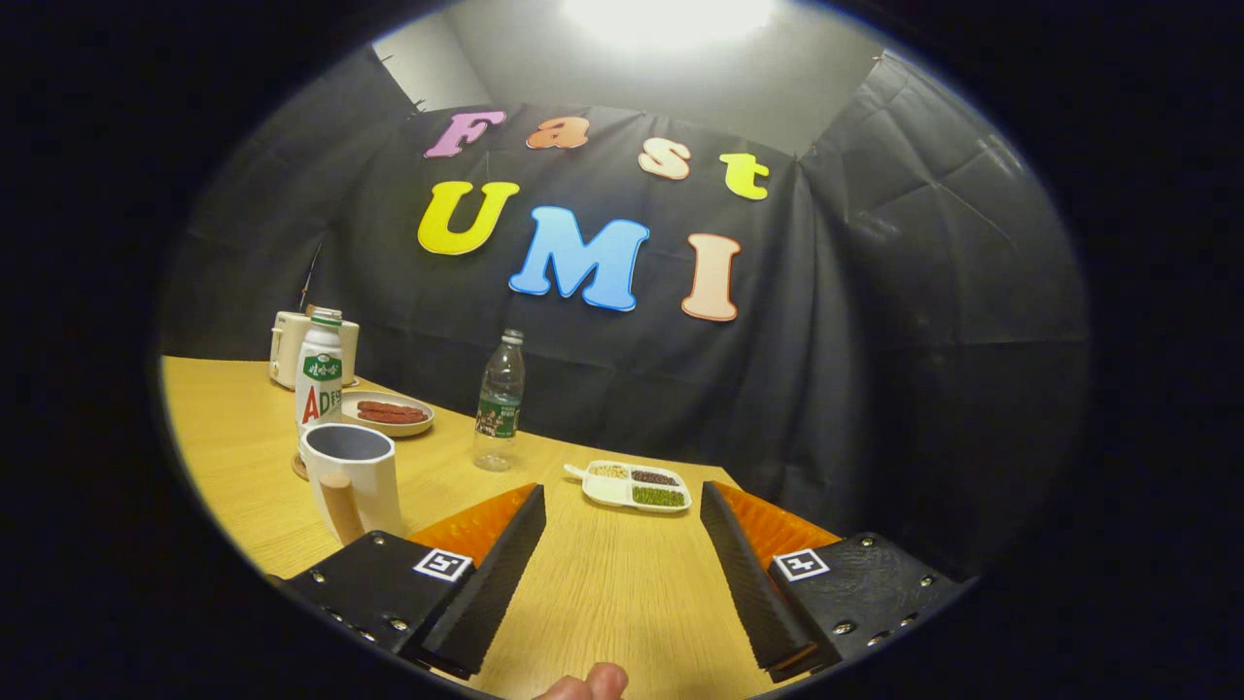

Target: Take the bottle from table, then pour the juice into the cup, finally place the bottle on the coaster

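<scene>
Dim booth lit by one blown-out overhead light (669, 17); sharp centre, fisheye bending toward the edges.

The table (603, 583) looks like pale wood, grained and matt. The cup (352, 478) is smooth and glossy like glazed ceramic, its handle like bare wood. The white bottle (319, 381) has a smooth plastic sheen; the clear water bottle (501, 399) is glossy plastic. The gripper (622, 510) stands open, nothing between its ribbed, rubbery-looking fingers (505, 564), with matt mounts carrying shiny metal screws. The wall cloth is creased with a dull sheen
</scene>
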Motion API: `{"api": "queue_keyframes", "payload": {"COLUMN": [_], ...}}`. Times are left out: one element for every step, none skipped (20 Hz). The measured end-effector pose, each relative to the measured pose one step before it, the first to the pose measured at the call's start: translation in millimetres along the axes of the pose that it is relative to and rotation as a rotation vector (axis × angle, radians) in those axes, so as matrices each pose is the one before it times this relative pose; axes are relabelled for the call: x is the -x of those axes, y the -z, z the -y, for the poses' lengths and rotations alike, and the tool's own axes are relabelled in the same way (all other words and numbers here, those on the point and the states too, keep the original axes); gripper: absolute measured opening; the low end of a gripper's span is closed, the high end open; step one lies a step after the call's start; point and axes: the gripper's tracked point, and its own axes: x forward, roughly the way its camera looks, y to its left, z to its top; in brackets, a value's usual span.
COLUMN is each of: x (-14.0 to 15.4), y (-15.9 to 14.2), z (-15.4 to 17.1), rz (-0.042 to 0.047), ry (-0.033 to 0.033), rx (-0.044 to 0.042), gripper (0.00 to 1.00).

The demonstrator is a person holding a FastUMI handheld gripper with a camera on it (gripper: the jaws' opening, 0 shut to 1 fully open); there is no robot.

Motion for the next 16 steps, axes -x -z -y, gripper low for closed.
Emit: {"api": "queue_keyframes", "payload": {"x": [-2.19, -0.51, 0.01, -0.48, -0.76, -1.26, -0.03, -3.82, 0.22, 5.54, 12.04, -4.85, 9.39, 11.92, 9.69, 9.10], "y": [5.14, 9.70, 6.00, 2.31, -1.71, 0.43, 2.84, 4.33, -1.70, 12.51, -5.56, 16.13, -0.79, -8.09, -2.97, -0.24], "z": [0.41, 3.96, 5.16, 3.52, -1.31, 1.87, 3.62, -3.20, -4.90, 2.81, 9.78, 3.92, 1.02, 3.23, -0.22, 1.27], "rz": [-0.00679, -0.02759, -0.01592, -0.00467, 0.00144, -0.00998, -0.01656, 0.00215, 0.00016, -0.05374, -0.00360, -0.03084, 0.00987, 0.02246, 0.01843, 0.01415], "ry": [-0.00345, 0.00448, 0.01540, 0.00010, -0.00810, -0.00455, -0.00073, -0.02902, -0.02229, 0.00644, 0.02738, 0.00873, 0.01081, 0.00267, 0.00203, -0.00024], "rx": [-0.01639, -0.00165, -0.00228, -0.01813, -0.02507, -0.00691, 0.01406, -0.02329, -0.02014, -0.00681, -0.00889, -0.00997, -0.01719, -0.02548, -0.02099, -0.00502], "gripper": [0.97, 0.97, 0.97, 0.97, 0.97, 0.97, 0.97, 0.97, 0.98, 0.99, 0.96, 0.98, 0.96, 0.96, 0.96, 0.96]}}
